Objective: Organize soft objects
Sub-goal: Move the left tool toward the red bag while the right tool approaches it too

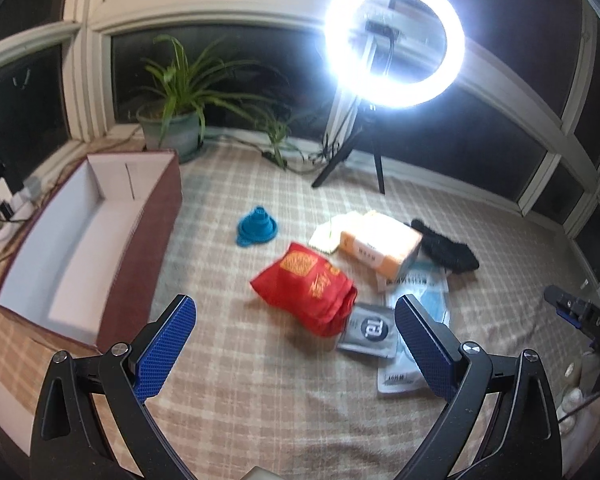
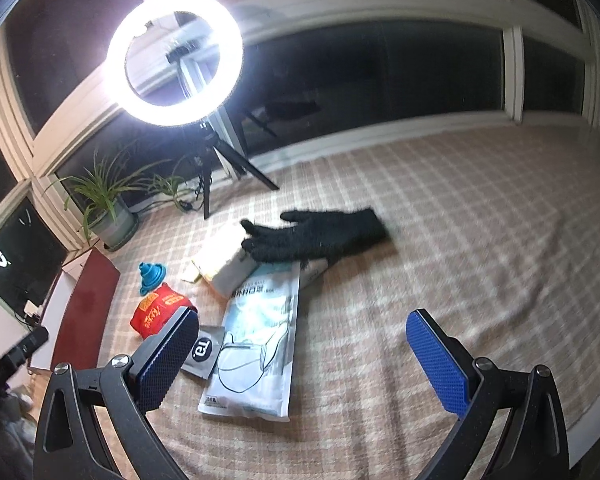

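Observation:
A red cloth bag [image 1: 306,286] lies on the checked blanket [image 1: 260,400], just beyond my open, empty left gripper [image 1: 296,344]. Beside it lie a grey sachet [image 1: 368,330], a clear mask pack [image 1: 420,320], an orange tissue pack [image 1: 380,246], a black glove [image 1: 446,248] and a blue funnel [image 1: 256,226]. An open maroon box [image 1: 88,240] with a white inside stands at the left. My right gripper [image 2: 304,356] is open and empty, above the mask pack [image 2: 260,344]. The black glove [image 2: 320,236] lies beyond it, the red bag [image 2: 158,312] to its left.
A lit ring light on a tripod [image 1: 394,46] stands at the far edge by the dark windows. A potted plant [image 1: 176,120] stands behind the box. Cables run along the sill. The right gripper's body [image 1: 580,316] shows at the right edge of the left wrist view.

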### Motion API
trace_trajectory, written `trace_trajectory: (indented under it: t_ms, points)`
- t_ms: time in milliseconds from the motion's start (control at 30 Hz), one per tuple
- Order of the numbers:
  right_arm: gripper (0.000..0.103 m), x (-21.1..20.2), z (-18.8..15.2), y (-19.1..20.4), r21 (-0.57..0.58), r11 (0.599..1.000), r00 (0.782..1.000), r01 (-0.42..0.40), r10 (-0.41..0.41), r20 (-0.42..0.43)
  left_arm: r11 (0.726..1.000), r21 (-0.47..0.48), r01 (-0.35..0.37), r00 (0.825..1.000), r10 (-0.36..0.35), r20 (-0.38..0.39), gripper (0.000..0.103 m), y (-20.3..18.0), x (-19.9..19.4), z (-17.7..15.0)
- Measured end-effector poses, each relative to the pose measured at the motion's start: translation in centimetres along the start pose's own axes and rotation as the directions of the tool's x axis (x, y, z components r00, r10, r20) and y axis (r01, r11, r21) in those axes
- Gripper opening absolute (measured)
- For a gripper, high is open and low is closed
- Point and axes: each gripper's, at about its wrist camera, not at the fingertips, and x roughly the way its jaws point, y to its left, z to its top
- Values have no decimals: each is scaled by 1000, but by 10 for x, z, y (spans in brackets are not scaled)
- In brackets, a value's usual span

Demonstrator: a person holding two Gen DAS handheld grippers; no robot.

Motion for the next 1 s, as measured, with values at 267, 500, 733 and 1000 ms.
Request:
trace_trajectory:
  t_ms: [267, 500, 733, 1000]
  points:
    - [103, 28, -2, -5, 24, 999, 997, -35, 37, -74, 1000, -21, -2, 997, 0, -79, 100, 6, 26, -16]
    - [103, 49, 15, 24, -50, 990, 986, -133, 127, -111, 999, -43, -24, 994, 20, -106, 100, 14, 38, -23]
    - [103, 87, 31, 77, -141, 961, 961, -239, 213, -178, 998, -59, -30, 991, 22, -135, 99, 19, 44, -35]
    - [100, 137, 31, 153, -284, 888, 908, -361, 266, -323, 994, -102, -47, 987, 31, -158, 98, 27, 49, -46]
